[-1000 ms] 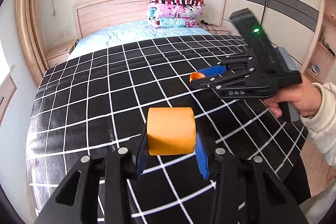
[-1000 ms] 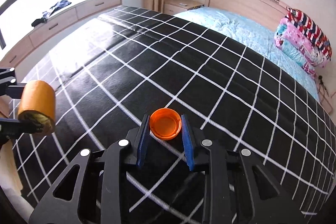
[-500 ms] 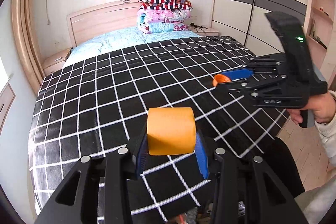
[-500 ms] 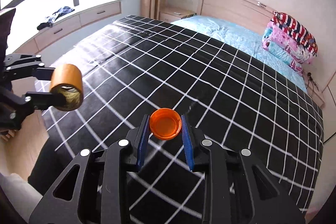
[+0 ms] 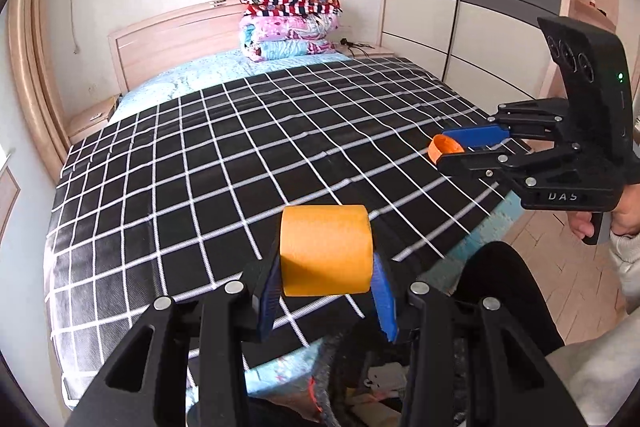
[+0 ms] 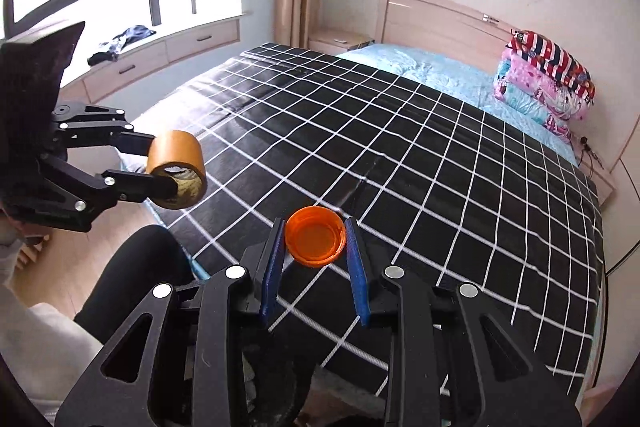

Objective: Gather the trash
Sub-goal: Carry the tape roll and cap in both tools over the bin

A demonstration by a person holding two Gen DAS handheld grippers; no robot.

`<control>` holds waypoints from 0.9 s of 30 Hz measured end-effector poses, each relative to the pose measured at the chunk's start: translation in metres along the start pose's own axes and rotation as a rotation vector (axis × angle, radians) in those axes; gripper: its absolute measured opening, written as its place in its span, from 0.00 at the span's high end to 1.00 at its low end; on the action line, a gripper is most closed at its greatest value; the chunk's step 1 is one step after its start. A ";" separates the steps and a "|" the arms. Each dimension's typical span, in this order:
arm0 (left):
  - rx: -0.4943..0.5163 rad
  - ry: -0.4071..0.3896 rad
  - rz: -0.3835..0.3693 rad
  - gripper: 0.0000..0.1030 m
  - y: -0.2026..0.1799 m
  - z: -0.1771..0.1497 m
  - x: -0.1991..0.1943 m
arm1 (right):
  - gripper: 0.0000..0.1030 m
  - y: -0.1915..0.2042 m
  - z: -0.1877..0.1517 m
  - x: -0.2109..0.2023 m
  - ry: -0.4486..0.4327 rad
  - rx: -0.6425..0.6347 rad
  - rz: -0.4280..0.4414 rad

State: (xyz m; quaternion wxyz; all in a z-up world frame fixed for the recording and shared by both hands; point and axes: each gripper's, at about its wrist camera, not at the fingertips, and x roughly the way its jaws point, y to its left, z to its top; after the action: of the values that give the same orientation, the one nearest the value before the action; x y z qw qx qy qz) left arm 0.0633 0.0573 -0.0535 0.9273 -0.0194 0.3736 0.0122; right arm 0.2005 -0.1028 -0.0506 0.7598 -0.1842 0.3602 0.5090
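Jaws of the left gripper [image 5: 326,291] clamp an orange tape roll [image 5: 325,250] above the foot of the bed [image 5: 180,163], while those of the right gripper [image 6: 314,261] clamp an orange bottle cap [image 6: 315,242] over its black checked cover [image 6: 420,167]

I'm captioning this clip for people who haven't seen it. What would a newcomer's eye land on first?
Two bright orange things held up in black grippers: a tape roll clamped in the left gripper, and a bottle cap pinched in the right gripper. Behind both spreads a black cover with white grid lines over the bed, with folded quilts stacked at the headboard.
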 end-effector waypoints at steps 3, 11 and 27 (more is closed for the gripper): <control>0.014 0.005 -0.022 0.63 -0.012 -0.008 -0.001 | 0.71 0.007 -0.012 -0.005 0.003 -0.003 0.001; -0.012 0.029 -0.070 0.63 -0.042 -0.035 0.005 | 0.71 0.021 -0.046 0.002 0.046 0.024 0.024; -0.036 0.230 -0.126 0.63 -0.052 -0.097 0.061 | 0.71 0.060 -0.125 0.046 0.209 0.104 0.122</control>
State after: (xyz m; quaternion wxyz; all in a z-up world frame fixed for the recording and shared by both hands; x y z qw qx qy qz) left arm 0.0422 0.0013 -0.1646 0.8767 -0.0605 0.4753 -0.0418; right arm 0.1109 -0.1295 -0.1634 0.6944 -0.1744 0.4736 0.5130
